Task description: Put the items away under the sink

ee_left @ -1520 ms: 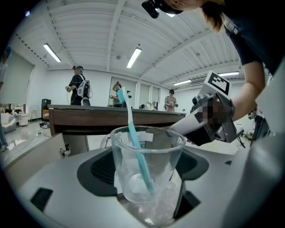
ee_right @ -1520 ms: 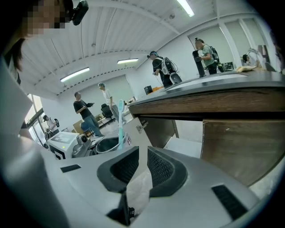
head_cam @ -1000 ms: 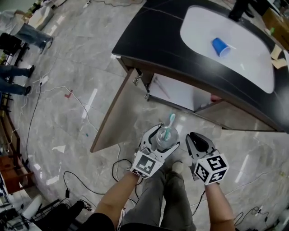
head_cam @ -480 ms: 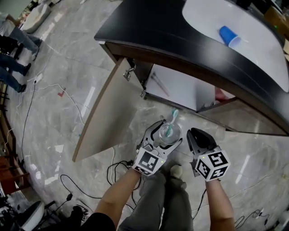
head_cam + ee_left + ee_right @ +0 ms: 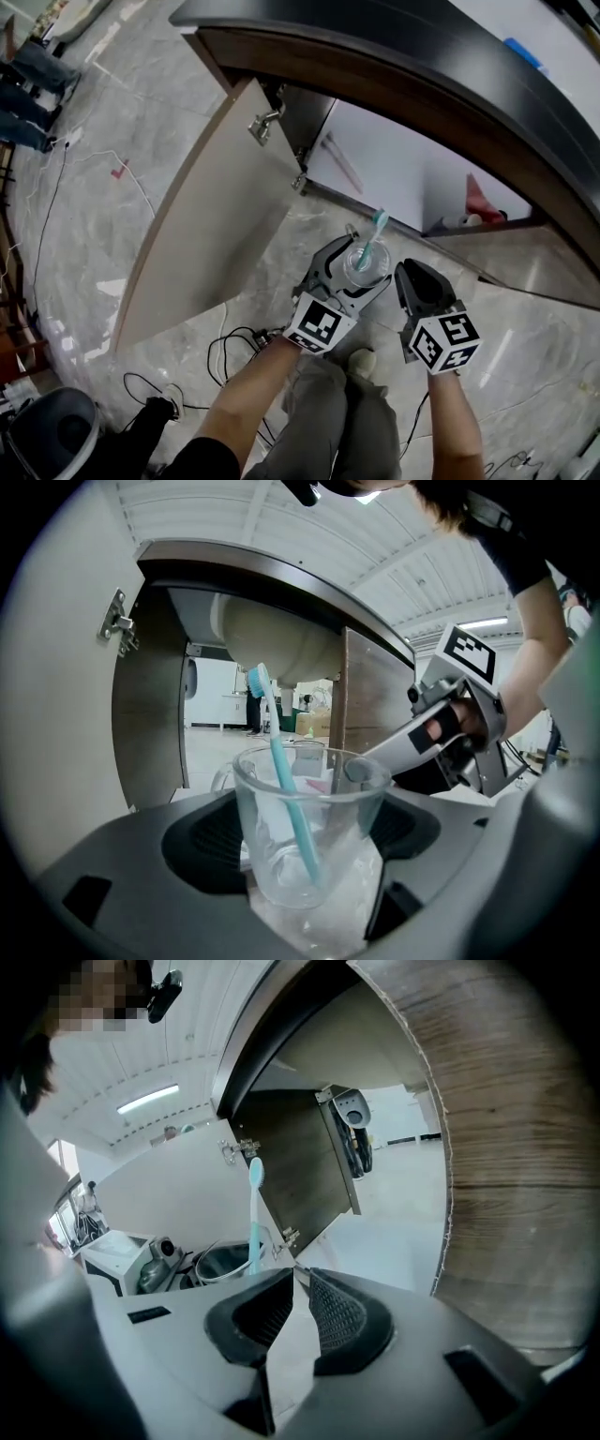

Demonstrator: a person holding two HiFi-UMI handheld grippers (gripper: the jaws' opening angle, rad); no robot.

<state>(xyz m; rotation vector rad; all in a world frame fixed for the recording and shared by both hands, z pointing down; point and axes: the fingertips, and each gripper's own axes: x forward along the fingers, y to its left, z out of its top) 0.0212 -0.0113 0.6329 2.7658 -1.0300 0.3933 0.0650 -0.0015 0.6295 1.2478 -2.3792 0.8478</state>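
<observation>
Holding a clear glass upright, the left gripper has its jaws clamped on the tumbler's sides. A teal toothbrush stands slanted inside the glass, head uppermost.

The right gripper sits just beside the left. Its jaws are drawn together to a thin slit, with nothing between them.

Both grippers are in front of the open cabinet below the dark worktop, above the marble floor. Neither the glass nor the toothbrush is inside the cabinet.

The cabinet door is swung wide to the left, with a metal hinge on its inner face. The cabinet interior is pale. A red item lies at its right end, possibly a bag or cloth, but the view is too poor to confirm.

Black cables trail across the floor near the person's legs.
</observation>
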